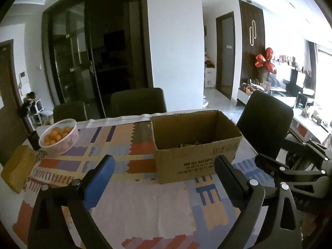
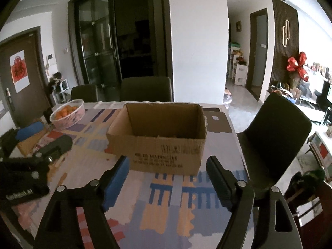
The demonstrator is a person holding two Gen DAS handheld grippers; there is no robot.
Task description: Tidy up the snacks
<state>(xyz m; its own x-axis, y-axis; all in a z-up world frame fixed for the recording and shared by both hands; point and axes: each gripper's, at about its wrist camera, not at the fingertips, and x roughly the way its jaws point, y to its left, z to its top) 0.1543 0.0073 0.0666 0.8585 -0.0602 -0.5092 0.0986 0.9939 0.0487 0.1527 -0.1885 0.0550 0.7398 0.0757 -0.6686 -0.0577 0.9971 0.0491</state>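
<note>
A brown cardboard box (image 1: 197, 143) is sitting with its top open on a table covered by a colorful patchwork cloth (image 1: 116, 145), and everything here is placed by that box. Something small and tan is lying low inside the box, but it is too dim to tell what it is. The left gripper (image 1: 164, 170) is hanging just in front of the box, a bit toward its left corner, with its jaws spread wide and nothing between them. The right gripper (image 2: 167, 173) is hanging just in front of the box's near wall, with its jaws apart and empty too. The cloth in front of the box is lying bare, giving both grippers room to move. To the left of the box, well apart from it, a pink and white bowl of oranges (image 1: 59, 138) is sitting near the table's far edge. Farther left, a yellow box (image 1: 17, 167) is lying at the table's left edge. The box is standing near the table's right edge, and a dark chair (image 2: 276, 132) is waiting just past that edge. Two more dark chairs (image 1: 138, 102) are standing behind the box, at the far edge.
</note>
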